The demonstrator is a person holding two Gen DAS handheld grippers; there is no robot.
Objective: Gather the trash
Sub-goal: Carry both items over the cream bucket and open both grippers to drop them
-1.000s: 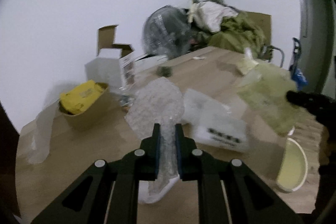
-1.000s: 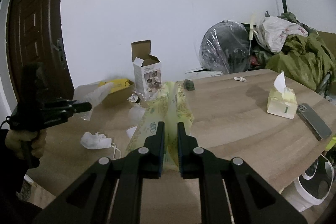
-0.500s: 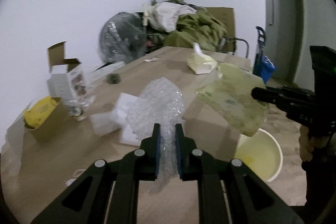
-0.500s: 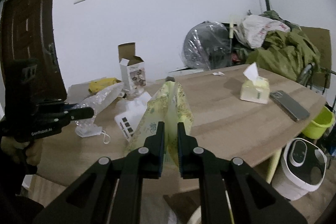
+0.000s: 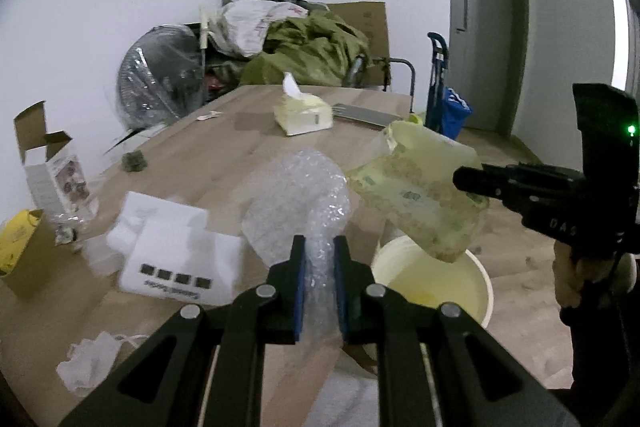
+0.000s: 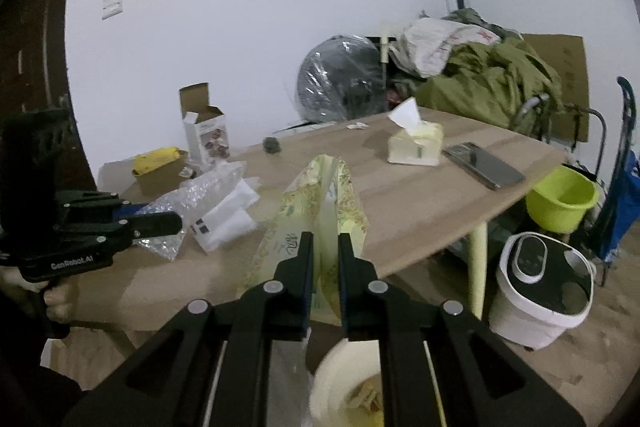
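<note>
With the left hand-held gripper (image 5: 318,259) clamped on bubble wrap (image 5: 296,195) and the right hand-held gripper (image 6: 323,255) on a yellow wrapper (image 6: 320,195) above the bucket (image 5: 476,279), neither was dropped, and boxes remained on the table (image 6: 420,195).

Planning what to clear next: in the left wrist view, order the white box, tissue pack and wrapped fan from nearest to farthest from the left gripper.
From the left gripper:
1. White box, just left, on the table.
2. Tissue pack, mid-table, ahead.
3. Wrapped fan, beyond the table, by the wall.

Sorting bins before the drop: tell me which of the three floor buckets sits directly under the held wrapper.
The pale cream bucket, open-topped, right below the yellow-green wrapper. The lime bucket and the lidded white one stand farther off.
</note>
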